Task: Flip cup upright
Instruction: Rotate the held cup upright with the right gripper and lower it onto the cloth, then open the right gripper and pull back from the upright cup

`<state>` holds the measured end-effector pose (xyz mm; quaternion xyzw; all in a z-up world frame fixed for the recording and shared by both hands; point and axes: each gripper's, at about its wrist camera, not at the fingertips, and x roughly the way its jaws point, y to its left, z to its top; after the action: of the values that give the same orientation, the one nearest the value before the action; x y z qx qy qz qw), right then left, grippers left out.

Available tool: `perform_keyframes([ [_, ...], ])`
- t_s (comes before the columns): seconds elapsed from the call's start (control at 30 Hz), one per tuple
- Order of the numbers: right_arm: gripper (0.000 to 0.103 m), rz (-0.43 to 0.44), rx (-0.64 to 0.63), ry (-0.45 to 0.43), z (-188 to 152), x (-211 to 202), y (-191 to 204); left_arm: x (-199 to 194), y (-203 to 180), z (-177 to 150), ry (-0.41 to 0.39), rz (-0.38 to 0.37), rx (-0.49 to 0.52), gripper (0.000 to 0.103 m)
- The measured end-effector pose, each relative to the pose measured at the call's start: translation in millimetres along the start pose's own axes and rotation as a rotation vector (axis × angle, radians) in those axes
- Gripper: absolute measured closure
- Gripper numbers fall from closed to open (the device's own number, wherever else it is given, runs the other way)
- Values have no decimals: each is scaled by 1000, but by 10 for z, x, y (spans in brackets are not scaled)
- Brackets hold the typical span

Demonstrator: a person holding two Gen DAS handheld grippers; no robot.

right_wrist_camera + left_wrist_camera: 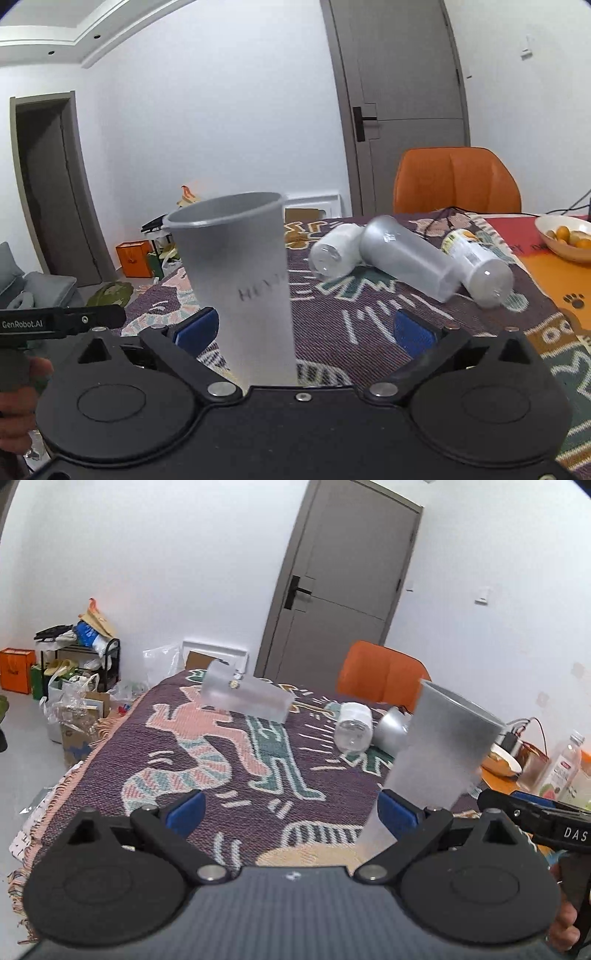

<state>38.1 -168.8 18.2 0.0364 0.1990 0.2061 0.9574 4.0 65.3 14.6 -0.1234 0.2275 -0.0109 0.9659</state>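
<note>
A frosted grey cup (243, 280) stands upright, mouth up, on the patterned blanket (369, 325), just in front of my right gripper (303, 332). The right jaws are wide open; the cup sits next to the left pad, not clamped. The same cup (439, 746) shows at the right of the left wrist view, beside the right pad of my left gripper (291, 808), which is open and empty. Other frosted cups lie on their sides: one (243, 698) at the far left of the blanket, several (406, 254) in a cluster further back.
An orange chair (458, 181) stands behind the table before a grey door (399, 92). A bowl of oranges (565, 236) sits at the right on an orange mat. A bottle (565, 771) stands at the right edge. Clutter and bags (70, 686) lie on the floor at left.
</note>
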Motion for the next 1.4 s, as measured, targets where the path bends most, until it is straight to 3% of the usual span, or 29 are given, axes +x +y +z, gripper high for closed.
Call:
perform_keyframes([
  [0.37, 0, -30, 50, 3, -206, -253, -287, -139, -296, -134, 9, -12, 77, 4],
  [0.63, 0, 14, 32, 24, -216, -463, -262, -290, -372, -189, 29, 5, 113, 3],
  [0.8, 0, 25, -11, 85, -240, -535, -200, -417, -341, -238, 33, 21, 127, 1],
  [1.4, 0, 66, -20, 112, -282, -611, -102, -513, -311, -314, 39, 55, 147, 0],
])
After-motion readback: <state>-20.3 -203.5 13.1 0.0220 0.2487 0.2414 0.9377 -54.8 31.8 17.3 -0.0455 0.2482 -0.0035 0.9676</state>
